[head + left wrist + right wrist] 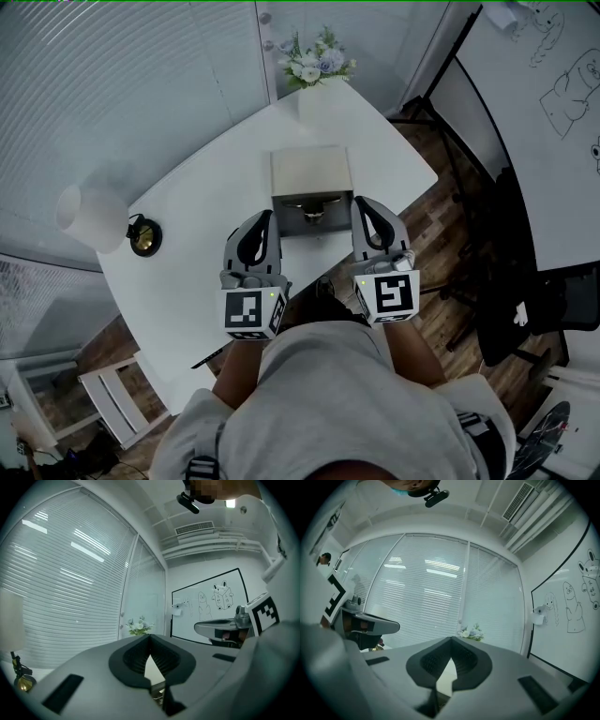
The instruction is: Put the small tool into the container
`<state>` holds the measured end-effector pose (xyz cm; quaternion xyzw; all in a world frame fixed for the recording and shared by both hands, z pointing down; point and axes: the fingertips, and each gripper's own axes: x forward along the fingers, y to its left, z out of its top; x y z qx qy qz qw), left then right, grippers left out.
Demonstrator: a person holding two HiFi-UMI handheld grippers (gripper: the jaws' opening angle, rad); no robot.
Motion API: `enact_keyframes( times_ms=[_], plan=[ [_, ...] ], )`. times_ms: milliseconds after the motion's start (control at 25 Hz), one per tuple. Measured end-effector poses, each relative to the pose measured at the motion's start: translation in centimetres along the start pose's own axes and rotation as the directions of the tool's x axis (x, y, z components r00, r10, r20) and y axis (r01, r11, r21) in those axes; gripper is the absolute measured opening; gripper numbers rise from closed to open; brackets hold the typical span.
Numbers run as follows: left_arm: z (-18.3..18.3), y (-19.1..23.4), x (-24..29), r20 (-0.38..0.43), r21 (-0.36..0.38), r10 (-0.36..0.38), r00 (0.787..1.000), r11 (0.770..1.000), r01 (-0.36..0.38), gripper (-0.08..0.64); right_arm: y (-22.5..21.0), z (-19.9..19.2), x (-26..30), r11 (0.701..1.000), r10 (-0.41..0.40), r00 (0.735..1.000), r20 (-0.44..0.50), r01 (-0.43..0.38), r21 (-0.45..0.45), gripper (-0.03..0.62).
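Note:
A beige box-shaped container [311,172] stands in the middle of the white table [206,178]. Its near side is dark and open, and a small metallic thing [314,216] shows inside; I cannot tell what it is. My left gripper [266,217] is held just left of that opening and my right gripper [360,202] just right of it, both a little above the table. In the left gripper view the left gripper [150,637] has its jaws together with nothing between them. The right gripper [451,640] looks the same in its own view.
A white lamp [89,217] and a small brass object [145,236] sit at the table's left end. A flower vase [317,61] stands at the far corner. A whiteboard [553,112] and a black chair [511,309] are to the right.

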<state>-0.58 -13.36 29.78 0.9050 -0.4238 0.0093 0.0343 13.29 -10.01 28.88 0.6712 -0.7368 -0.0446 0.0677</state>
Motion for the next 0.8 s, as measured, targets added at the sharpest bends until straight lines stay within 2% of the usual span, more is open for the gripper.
enact_keyframes(
  times_ms=[800],
  plan=[
    [-0.53,-0.46,0.59,-0.015,0.013,0.012,1.0,1.0,-0.011,0.023,-0.5,-0.32,0.2,1.0,0.028,1.0,-0.008,-0.028,-0.008,0.025]
  ],
)
